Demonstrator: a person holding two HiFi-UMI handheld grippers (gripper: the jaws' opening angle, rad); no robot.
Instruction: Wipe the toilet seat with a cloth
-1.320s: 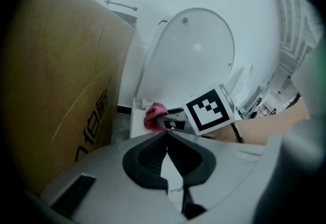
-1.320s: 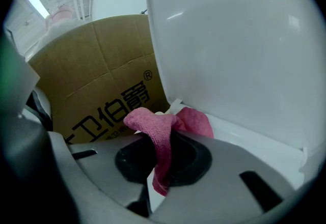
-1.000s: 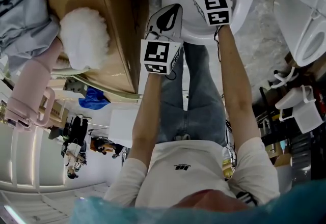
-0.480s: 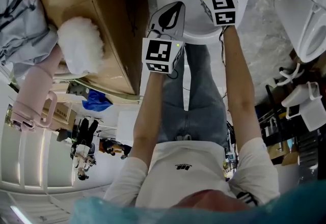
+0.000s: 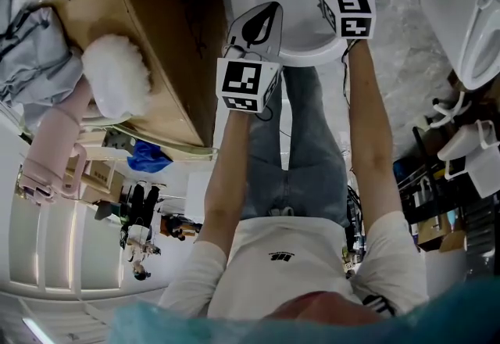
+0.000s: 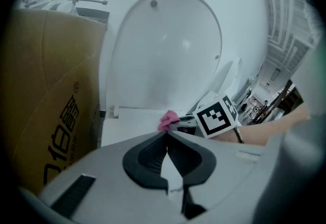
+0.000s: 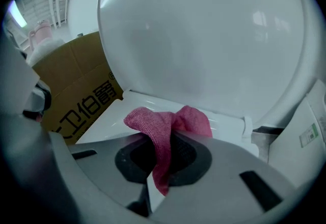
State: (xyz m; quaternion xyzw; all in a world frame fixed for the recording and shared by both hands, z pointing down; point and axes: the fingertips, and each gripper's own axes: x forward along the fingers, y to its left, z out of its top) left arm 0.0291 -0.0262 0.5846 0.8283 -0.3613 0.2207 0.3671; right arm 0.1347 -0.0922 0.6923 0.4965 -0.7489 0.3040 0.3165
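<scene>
As things stand, the right gripper (image 7: 168,139) has its jaws clamped tight on the pink cloth (image 7: 153,121). The cloth bunches over the tips and appears to rest on the rear of the toilet seat (image 7: 114,116), under the raised lid (image 7: 204,39). The left gripper (image 6: 165,134) has its jaws pressed together with nothing in them, near the seat's front edge.

Change over the last second: in the head view the right gripper and cloth have slid toward the upper right of the frame, while the left one has held its spot. So a wipe stroke along the back of the seat looks under way, with most of the ring likely still to do.

Containers: toilet bowl (image 5: 291,14) – nothing visible inside. Cardboard box (image 5: 156,45), upper left – contents not visible.
</scene>
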